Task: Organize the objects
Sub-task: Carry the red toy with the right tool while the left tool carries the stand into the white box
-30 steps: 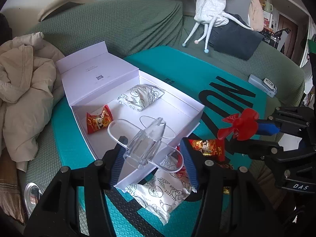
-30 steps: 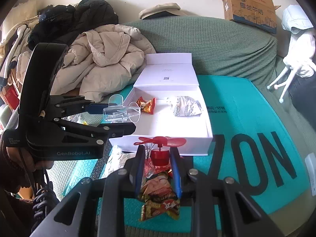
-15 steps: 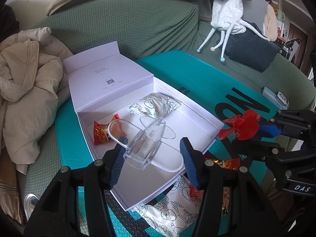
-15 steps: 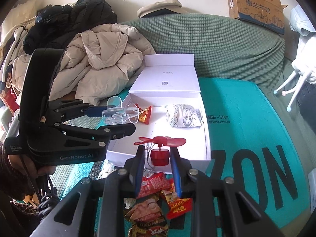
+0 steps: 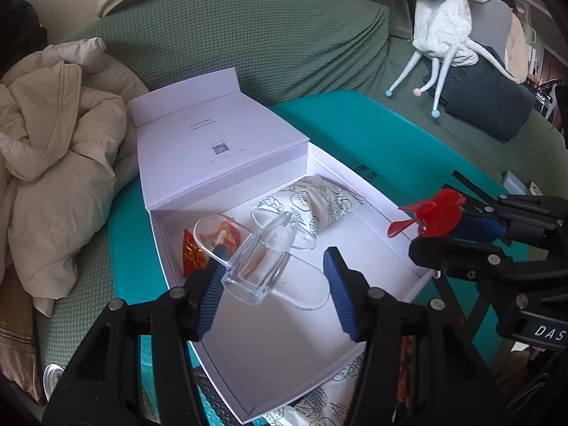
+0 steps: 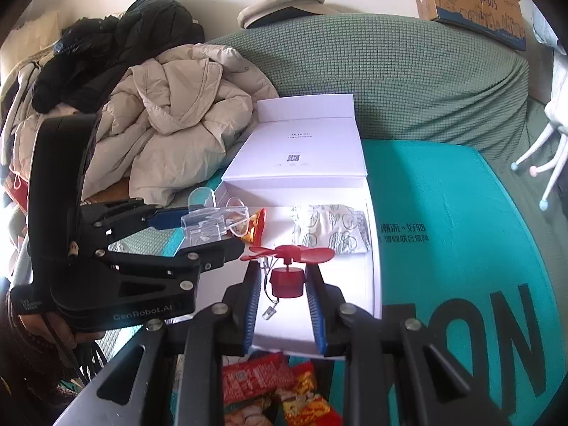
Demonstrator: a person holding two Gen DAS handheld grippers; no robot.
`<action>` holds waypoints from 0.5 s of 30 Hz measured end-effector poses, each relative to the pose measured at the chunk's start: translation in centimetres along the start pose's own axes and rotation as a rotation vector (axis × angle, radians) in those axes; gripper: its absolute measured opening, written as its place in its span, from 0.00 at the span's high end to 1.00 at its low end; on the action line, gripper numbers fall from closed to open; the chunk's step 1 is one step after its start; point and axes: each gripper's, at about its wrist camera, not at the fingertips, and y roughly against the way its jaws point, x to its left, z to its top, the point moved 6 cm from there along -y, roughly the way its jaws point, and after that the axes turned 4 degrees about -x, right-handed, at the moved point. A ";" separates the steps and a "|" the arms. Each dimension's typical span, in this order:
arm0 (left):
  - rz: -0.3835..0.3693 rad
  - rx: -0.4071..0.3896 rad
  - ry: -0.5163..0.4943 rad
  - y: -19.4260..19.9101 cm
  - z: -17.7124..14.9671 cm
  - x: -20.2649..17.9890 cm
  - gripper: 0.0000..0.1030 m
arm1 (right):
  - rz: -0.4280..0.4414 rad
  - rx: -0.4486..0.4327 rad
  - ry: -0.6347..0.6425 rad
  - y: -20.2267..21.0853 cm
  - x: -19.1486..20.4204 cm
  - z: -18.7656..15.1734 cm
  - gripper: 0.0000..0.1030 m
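1. My left tool (image 5: 271, 280) carries the clear plastic piece (image 5: 262, 257) over the white box (image 5: 390, 209). Its fingers stand well apart; the piece leans against the left pad (image 5: 209, 294) with a gap to the right one, so I cannot tell whether it is truly gripped.
2. My right tool (image 6: 284, 300) is clenched on the red fan (image 6: 287, 269), pads on its round base, blades above the fingertips. A thin wire and small plug dangle below it, over the box's near end.
3. Inside the box lie a red snack packet (image 5: 193, 254) at the left wall and a patterned white pouch (image 5: 319, 198) toward the hinge; the floor nearest me is bare. The lid (image 5: 213, 142) stands open behind.
4. Outside the near wall, on the teal mat (image 6: 443, 230), more red snack packets (image 6: 280, 383) wait their turn.
5. Risks, as I judge them: the clear piece may slip and tumble, since its seat looks poor and its smooth faces give little friction; it could land on the red packet. The fan's wire may snag the box rim if I lower carelessly. Both tools are close together above one box, so they may collide.
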 end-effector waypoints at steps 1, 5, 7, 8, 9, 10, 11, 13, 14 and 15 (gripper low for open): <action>0.000 0.004 0.005 -0.3 0.1 0.2 0.48 | 0.007 0.004 -0.006 -0.3 -0.2 0.1 0.76; -0.003 0.023 0.041 -1.5 0.2 1.1 0.48 | 0.012 0.024 0.000 -1.8 -0.7 0.4 0.76; -0.002 0.032 0.050 -2.2 0.4 1.5 0.48 | 0.034 0.034 -0.015 -2.4 -0.9 0.5 0.76; 0.001 0.036 0.056 -2.4 0.4 1.6 0.48 | 0.042 0.043 -0.021 -2.8 -1.1 0.6 0.76; 0.006 0.038 0.062 -2.6 0.5 1.8 0.48 | 0.045 0.049 -0.021 -3.1 -1.2 0.6 0.76; 0.009 0.039 0.066 -2.9 0.6 2.0 0.48 | 0.045 0.055 -0.019 -3.4 -1.3 0.7 0.76; 0.013 0.040 0.069 -3.1 0.6 2.1 0.48 | 0.044 0.060 -0.017 -3.6 -1.4 0.8 0.76; 0.018 0.044 0.068 -3.5 0.8 2.2 0.48 | 0.045 0.064 -0.017 -4.1 -1.7 1.0 0.76; 0.020 0.046 0.067 -3.7 0.9 2.2 0.48 | 0.048 0.067 -0.017 -4.4 -1.7 1.1 0.76; 0.025 0.050 0.066 -4.0 0.9 2.3 0.48 | 0.049 0.068 -0.016 -4.6 -1.8 1.3 0.76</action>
